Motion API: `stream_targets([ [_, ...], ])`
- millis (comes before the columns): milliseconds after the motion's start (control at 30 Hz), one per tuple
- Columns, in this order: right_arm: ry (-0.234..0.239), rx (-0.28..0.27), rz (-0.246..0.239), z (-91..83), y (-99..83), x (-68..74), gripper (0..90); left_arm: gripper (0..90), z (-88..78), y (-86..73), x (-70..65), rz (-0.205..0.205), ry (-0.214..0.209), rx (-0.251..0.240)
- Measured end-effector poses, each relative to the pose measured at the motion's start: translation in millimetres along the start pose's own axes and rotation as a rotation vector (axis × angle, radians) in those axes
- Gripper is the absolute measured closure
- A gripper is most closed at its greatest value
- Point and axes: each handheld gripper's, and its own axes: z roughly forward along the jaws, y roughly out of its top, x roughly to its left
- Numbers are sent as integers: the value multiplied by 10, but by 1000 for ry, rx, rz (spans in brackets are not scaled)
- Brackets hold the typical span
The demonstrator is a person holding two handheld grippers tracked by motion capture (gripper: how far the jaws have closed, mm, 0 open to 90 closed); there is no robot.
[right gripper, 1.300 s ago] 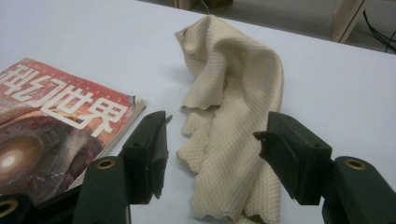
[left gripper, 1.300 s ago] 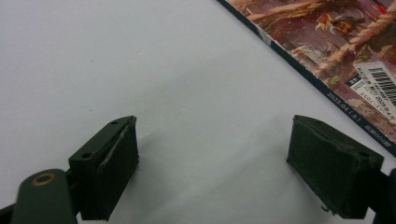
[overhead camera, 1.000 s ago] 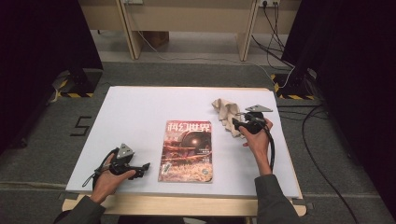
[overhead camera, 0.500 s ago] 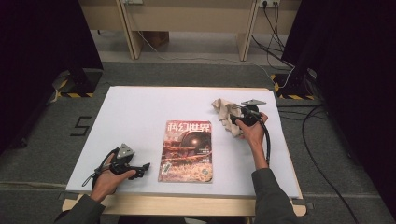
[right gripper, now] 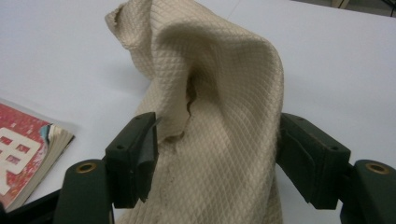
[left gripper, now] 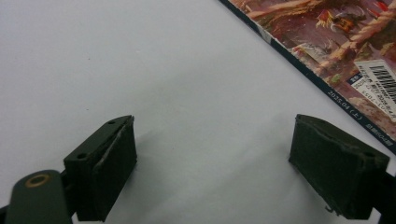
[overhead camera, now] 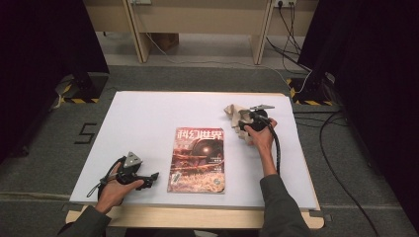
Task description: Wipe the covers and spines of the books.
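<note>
White tabletop (overhead camera: 148,123) holds a magazine (overhead camera: 197,159) in the middle near the front edge and a beige quilted cloth (right gripper: 219,107) toward the back right corner. The right gripper (right gripper: 217,158) has just been opening; its jaws stand wide around the cloth, not pinching it. The left gripper (left gripper: 212,172) rests open near the front left corner, grasping nothing. A loose bite could let the cloth slip and fall. There is lots of bare room on the left.

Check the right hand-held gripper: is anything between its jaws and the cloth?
Nothing visible. The beige cloth already stands bunched between the jaws of the right hand-held gripper, which have just been opening. The magazine lies off to one side on the table, clear of the cloth.
</note>
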Motion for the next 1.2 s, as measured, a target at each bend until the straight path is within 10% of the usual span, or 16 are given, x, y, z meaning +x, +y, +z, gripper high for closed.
stream_targets([
  [533, 29, 25, -47, 40, -85, 6, 823, 134, -1, 0, 0, 0, 0, 0],
  [1200, 128, -128, -236, -1211, -244, 148, 847, 134, -2, -1, 0, 1, -1, 0],
])
